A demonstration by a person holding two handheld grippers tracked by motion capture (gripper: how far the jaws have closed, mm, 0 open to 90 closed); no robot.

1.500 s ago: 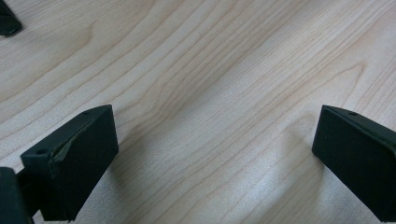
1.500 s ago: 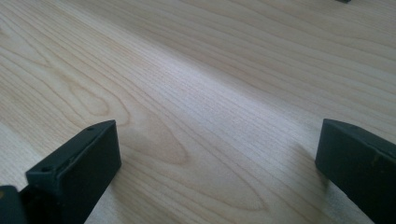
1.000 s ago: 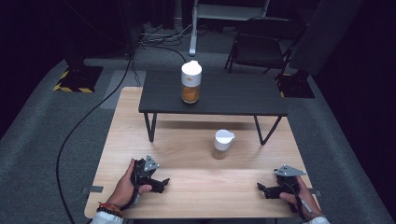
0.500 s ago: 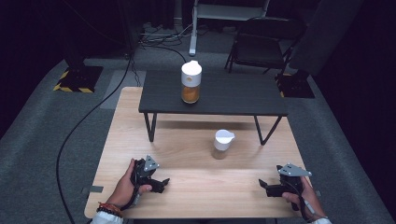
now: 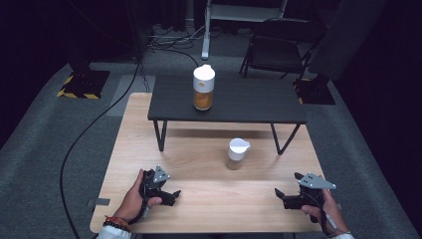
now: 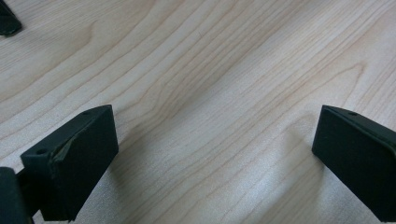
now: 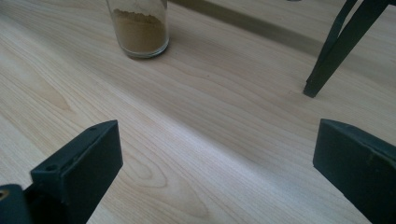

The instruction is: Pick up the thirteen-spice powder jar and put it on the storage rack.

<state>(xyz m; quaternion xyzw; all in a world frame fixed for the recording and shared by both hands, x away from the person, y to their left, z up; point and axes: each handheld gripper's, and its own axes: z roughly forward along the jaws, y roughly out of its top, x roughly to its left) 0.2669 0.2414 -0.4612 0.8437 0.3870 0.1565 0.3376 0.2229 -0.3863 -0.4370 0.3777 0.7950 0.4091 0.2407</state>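
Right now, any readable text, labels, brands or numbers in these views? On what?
None readable.
Small jar on the wooden table: white lid, brown powder, no label seen in the high view or the right gripper view.
Tall jar on the black shelf: white lid, no print legible; too small to tell.
Left gripper and right gripper: no markings legible.
Yellow-black hazard stripes on the floor: a pattern, no words.
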